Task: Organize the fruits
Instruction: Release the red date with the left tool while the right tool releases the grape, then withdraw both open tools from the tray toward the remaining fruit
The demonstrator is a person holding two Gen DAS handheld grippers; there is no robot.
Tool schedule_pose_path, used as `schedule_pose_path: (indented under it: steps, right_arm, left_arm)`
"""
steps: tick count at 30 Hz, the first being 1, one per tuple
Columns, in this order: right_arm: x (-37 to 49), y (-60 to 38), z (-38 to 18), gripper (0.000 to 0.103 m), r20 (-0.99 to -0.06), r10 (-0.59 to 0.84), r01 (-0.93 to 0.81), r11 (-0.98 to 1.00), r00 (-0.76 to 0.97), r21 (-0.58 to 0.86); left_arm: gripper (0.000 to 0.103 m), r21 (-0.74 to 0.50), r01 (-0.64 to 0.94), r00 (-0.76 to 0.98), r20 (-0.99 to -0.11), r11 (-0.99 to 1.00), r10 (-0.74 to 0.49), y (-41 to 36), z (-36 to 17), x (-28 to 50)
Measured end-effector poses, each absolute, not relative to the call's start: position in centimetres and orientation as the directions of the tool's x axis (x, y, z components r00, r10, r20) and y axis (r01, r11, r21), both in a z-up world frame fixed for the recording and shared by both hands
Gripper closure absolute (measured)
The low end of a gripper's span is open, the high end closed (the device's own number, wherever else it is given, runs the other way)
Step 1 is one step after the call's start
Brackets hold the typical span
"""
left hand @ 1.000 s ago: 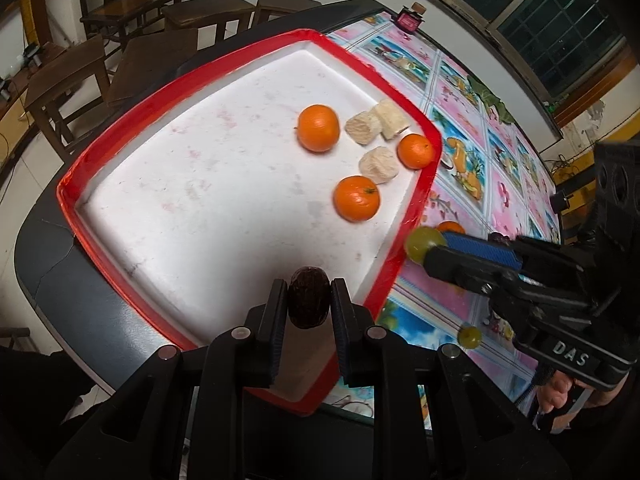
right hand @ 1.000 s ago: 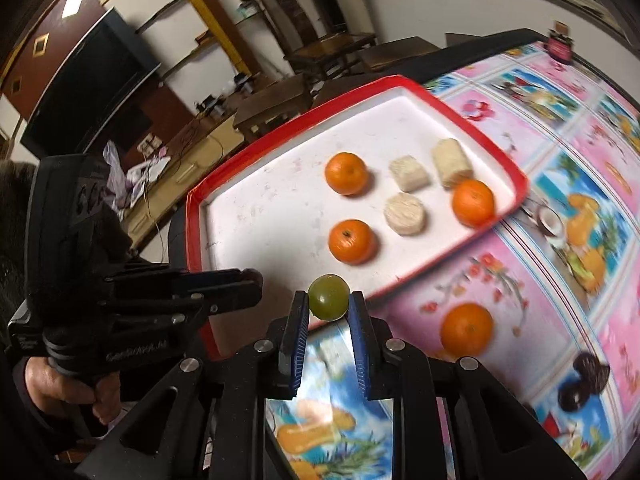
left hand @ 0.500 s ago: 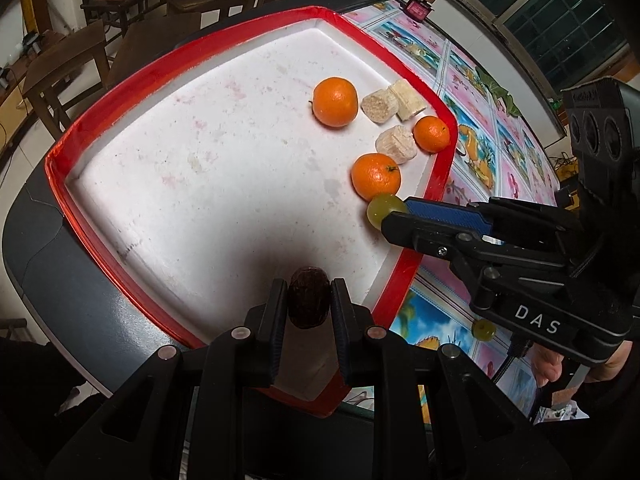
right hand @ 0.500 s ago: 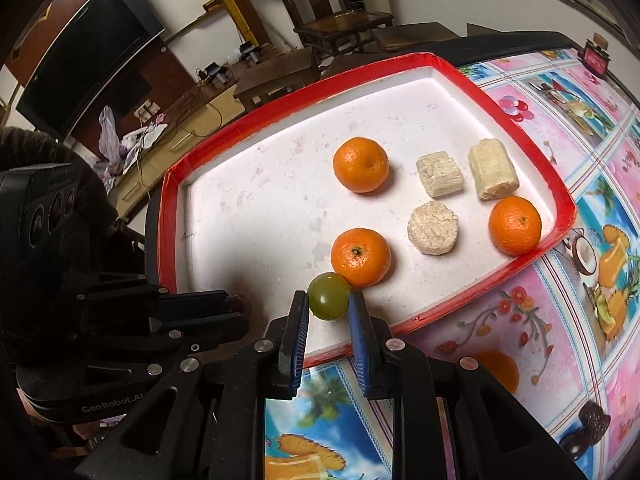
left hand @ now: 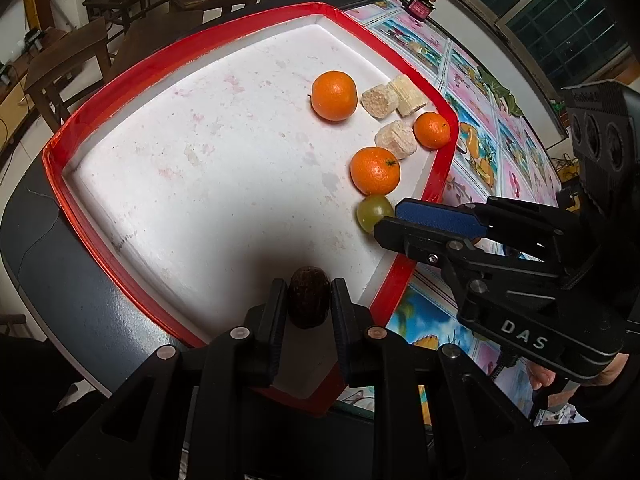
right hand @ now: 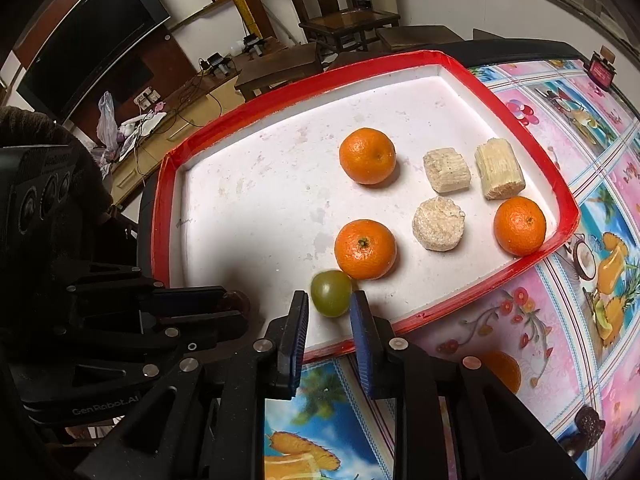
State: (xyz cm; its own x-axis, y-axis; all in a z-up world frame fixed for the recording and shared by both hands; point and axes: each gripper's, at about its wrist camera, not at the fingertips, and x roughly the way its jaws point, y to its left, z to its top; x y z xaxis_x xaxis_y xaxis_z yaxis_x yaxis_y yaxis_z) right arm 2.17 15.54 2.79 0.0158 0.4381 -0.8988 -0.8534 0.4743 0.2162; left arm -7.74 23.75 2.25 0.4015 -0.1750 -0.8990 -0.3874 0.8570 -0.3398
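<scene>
- My right tool [right hand: 329,316] has come over the red-rimmed tray [left hand: 442,168] since a second ago, when it hung above the patterned surface [right hand: 560,312]; its jaws have just been opening, and the green fruit [right hand: 331,293] now sits on the tray floor between the blue pads, touching an orange [right hand: 365,249].
- My left tool [left hand: 309,300] has barely moved; its jaws have just been easing apart too, with the dark brown fruit [left hand: 309,297] between them above the tray's near corner. I cannot tell whether the pads press it.
- Only the right wrist view shows another orange [right hand: 502,368] and a dark fruit [right hand: 588,420] on the surface outside the tray.
- In the tray I count 3 oranges, 3 pale cut chunks [right hand: 439,229] and 1 green fruit.
</scene>
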Motion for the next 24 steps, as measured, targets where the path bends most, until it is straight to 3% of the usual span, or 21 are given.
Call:
schedule_pose_path:
  steps: [2, 6, 10, 14, 16, 24]
  right_arm:
    - [2.1, 15.4, 3.1, 0.071, -0.895, 0.445, -0.852, 0.476, 0.020, 0.218]
    - [2.0, 14.5, 3.8, 0.070, -0.887, 0.460, -0.846, 0.485, 0.032, 0.221]
    - [2.1, 12.5, 5.1, 0.069, -0.870, 0.491, -0.831, 0.505, 0.054, 0.233]
    - [2.2, 10.4, 5.8, 0.057, -0.860, 0.505, -0.808, 0.535, 0.072, 0.246]
    - [2.4, 9.3, 5.9, 0.051, -0.857, 0.508, -0.790, 0.556, 0.079, 0.257]
    - [3.2, 5.1, 5.8, 0.042, -0.856, 0.504, -0.720, 0.636, 0.114, 0.279]
  left_arm:
    - [0.064, -0.343, -0.388, 0.410, -0.895, 0.855, -0.173, 23.7, 2.4, -7.8]
    - [0.061, -0.332, -0.389, 0.409, -0.898, 0.859, -0.162, 23.5, 2.6, -7.7]
    - [0.049, -0.313, -0.394, 0.402, -0.904, 0.864, -0.144, 23.1, 2.9, -7.6]
    - [0.037, -0.223, -0.397, 0.370, -0.927, 0.890, -0.067, 22.4, 3.6, -6.9]
    - [0.035, -0.176, -0.400, 0.351, -0.936, 0.899, -0.026, 22.1, 3.8, -6.5]
    - [0.033, -0.114, -0.390, 0.321, -0.947, 0.913, 0.018, 21.0, 4.2, -5.6]
